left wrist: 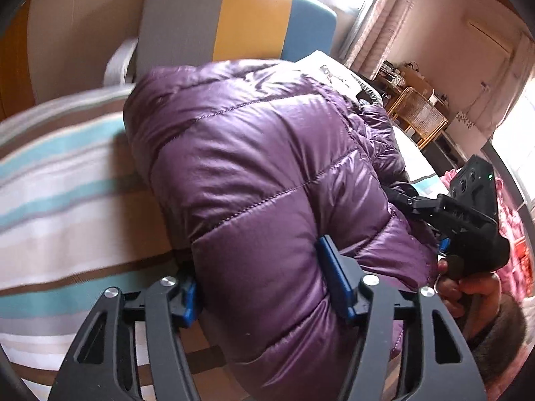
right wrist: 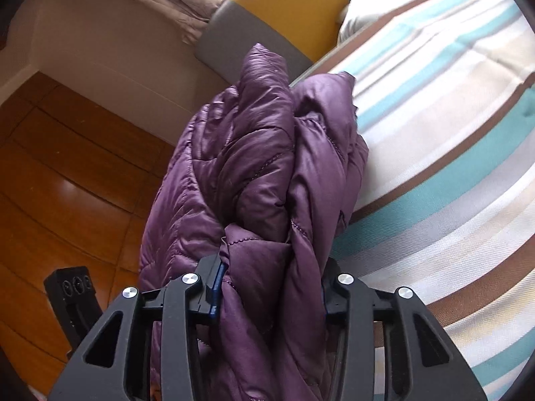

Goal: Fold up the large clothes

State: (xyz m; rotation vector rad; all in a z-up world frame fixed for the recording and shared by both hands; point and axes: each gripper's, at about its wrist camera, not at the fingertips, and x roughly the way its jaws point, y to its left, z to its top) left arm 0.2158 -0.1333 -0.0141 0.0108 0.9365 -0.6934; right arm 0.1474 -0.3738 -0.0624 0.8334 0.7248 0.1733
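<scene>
Purple quilted jacket (left wrist: 267,183), one puffy garment of glossy, slippery-looking fabric stitched into slanting padded channels, lies bunched on a bed whose sheet (left wrist: 67,183) is smooth cloth striped in teal, brown, beige and white. In the left wrist view the left gripper (left wrist: 267,287) has its two black fingers with blue pads pressed into a fat rounded fold at the jacket's near edge; to the right, the black right gripper (left wrist: 468,220) sits in a hand at the jacket's far side. In the right wrist view the jacket hangs in crumpled folds at the bed's edge over a polished wooden floor (right wrist: 67,183), and the right gripper (right wrist: 271,287) is clamped on a thick wad of it.
</scene>
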